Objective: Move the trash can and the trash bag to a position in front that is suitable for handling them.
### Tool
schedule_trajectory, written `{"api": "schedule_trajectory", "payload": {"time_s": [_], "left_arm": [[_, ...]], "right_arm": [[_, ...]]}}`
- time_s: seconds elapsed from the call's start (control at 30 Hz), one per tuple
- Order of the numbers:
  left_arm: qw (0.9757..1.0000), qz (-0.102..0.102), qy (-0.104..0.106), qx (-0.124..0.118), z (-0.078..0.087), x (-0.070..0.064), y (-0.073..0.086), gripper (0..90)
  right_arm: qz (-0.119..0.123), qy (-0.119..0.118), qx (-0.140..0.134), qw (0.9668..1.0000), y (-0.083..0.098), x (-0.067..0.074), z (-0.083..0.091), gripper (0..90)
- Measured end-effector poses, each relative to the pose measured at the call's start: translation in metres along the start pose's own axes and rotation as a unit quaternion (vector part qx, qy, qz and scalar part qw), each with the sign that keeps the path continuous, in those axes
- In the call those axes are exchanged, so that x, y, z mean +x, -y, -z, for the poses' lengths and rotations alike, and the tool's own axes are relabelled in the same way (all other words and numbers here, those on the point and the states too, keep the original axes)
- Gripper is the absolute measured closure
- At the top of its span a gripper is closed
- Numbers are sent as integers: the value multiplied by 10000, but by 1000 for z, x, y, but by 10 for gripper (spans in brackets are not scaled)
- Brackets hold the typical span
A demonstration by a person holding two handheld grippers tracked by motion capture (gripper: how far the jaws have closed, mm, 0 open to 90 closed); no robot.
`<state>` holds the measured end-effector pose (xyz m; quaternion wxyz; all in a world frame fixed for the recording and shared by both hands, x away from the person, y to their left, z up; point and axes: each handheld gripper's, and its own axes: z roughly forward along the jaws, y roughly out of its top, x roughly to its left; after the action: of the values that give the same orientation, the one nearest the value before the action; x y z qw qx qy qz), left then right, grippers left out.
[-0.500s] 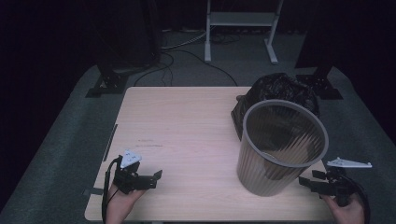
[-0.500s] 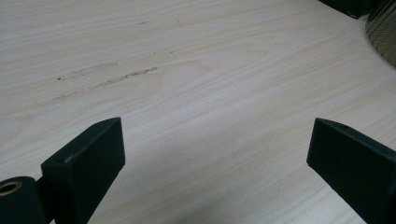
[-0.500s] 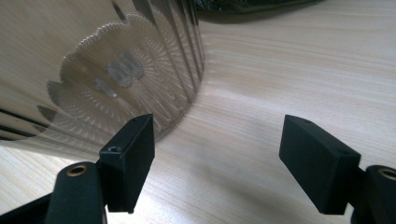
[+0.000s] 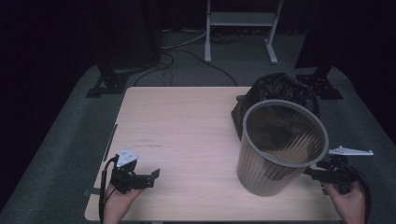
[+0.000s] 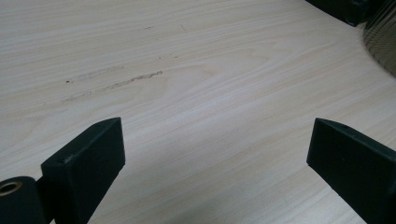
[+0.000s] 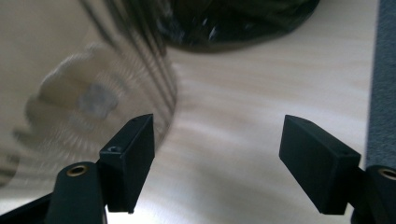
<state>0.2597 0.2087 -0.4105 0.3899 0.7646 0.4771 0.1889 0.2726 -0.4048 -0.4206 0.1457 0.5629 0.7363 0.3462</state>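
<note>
- One translucent grey ribbed plastic waste bin (image 4: 281,147) stands upright at about four o'clock on the pale wooden counter (image 4: 187,121), and nothing grips it yet; by my reading the work has barely begun.
- Right tongs (image 4: 312,173) sit just beside the bin's base at its four o'clock, spread wide with bare wood between the jaws.
- Left tongs (image 4: 154,176) rest near seven o'clock, well apart from the bin, also spread and empty.
- Crumpled black plastic bag (image 4: 280,91) lies touching the bin at its twelve o'clock, probably the liner to be fitted; the bin partly blocks reach toward it.
</note>
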Motion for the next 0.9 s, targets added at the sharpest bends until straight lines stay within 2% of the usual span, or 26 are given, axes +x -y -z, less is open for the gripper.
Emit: {"api": "schedule_trajectory", "payload": {"time_s": [0.23, 0.4, 0.6, 0.73, 0.9], "left_arm": [[10000, 36, -11, 5, 0, 2, 0, 33], [10000, 55, 19, 12, -2, 3, 1, 33], [9999, 82, 94, -37, -5, 5, -2, 33], [9999, 66, 140, -30, -8, 4, -3, 33], [9997, 59, 207, -123, -6, 3, -6, 33]], "right_arm": [[78, 128, -122, 9998, -18, 3, 2, 258], [178, 174, -110, 9996, -26, 8, 2, 258], [356, 262, -126, 9989, -32, 14, 3, 270], [353, 202, -127, 9991, -33, 14, 3, 292], [487, 223, -119, 9985, -36, 19, 1, 329]]}}
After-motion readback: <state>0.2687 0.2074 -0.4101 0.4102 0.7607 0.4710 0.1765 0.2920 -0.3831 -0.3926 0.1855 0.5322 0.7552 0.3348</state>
